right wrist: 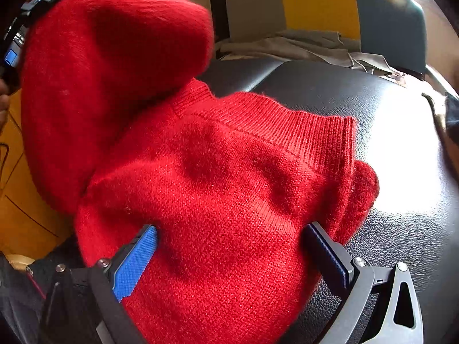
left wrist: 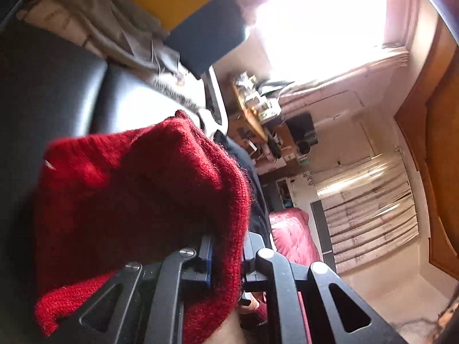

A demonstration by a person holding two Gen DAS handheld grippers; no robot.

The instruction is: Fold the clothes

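Observation:
A red knitted sweater (right wrist: 218, 189) lies bunched on a black leather seat (right wrist: 373, 109). My right gripper (right wrist: 229, 246) has its blue-padded fingers (right wrist: 134, 261) wide apart on either side of a thick fold of the sweater. My left gripper (left wrist: 226, 261) is shut on a fold of the same sweater (left wrist: 137, 189) and holds it lifted above the seat (left wrist: 57, 86). The left gripper also shows in the right wrist view (right wrist: 20, 31) at the upper left, with the sweater hanging from it.
A pile of grey cloth (right wrist: 301, 46) lies at the back of the seat, in front of a yellow and dark blue cushion (right wrist: 321, 5). A wooden floor (right wrist: 25, 200) lies to the left. The left wrist view shows a bright window (left wrist: 324, 23) and a cluttered table (left wrist: 252, 109).

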